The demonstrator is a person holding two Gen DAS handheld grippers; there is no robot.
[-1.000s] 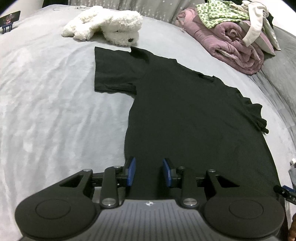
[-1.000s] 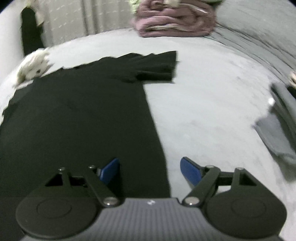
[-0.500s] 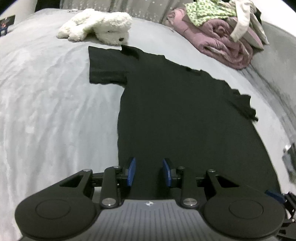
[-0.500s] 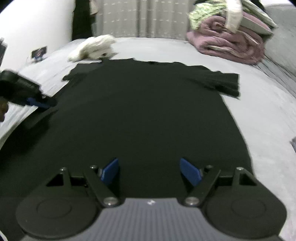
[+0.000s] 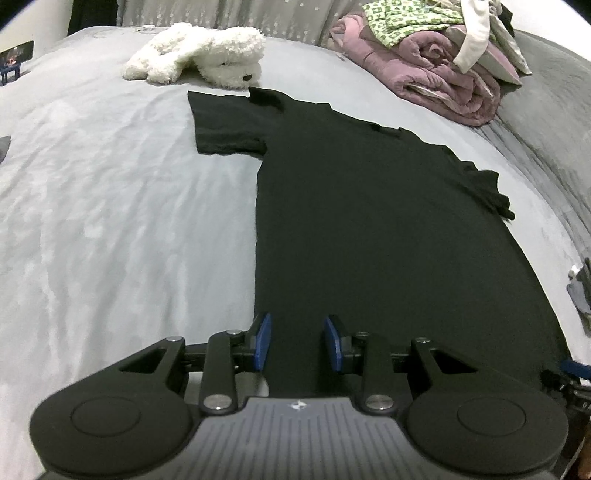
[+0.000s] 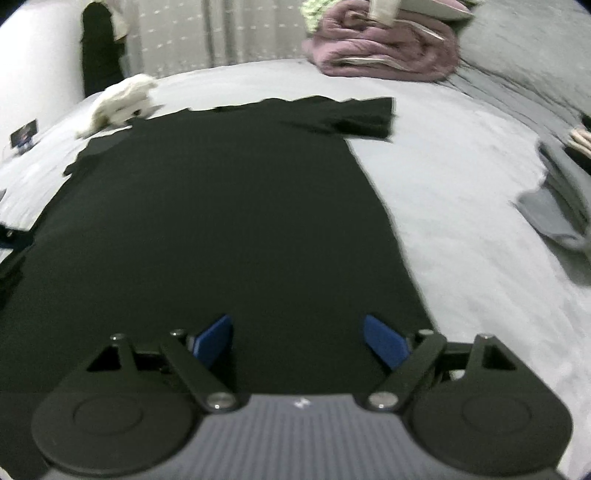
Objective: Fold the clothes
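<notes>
A black T-shirt (image 5: 369, 221) lies spread flat on the grey bed cover (image 5: 110, 221), collar at the far end and both sleeves out. My left gripper (image 5: 298, 343) hovers over the shirt's near left hem corner, jaws part open, with only flat cloth showing in the gap. In the right wrist view the same T-shirt (image 6: 221, 221) fills the middle. My right gripper (image 6: 299, 343) hangs over its near right hem, jaws wide and opening, nothing pressed between the pads. The right gripper's tip (image 5: 570, 371) shows at the left view's lower right edge.
A white plush toy (image 5: 199, 61) lies just beyond the left sleeve. A rolled pink blanket (image 5: 436, 79) under a green-patterned garment (image 5: 410, 18) sits at the back right. Grey folded clothes (image 6: 554, 206) lie to the right of the shirt. A small picture (image 5: 14, 61) stands far left.
The right view swung from the shirt's right edge over its middle and partly back toward that edge, and the right jaws spread wider. The left gripper drifted slightly along the hem, with its gap unchanged.
</notes>
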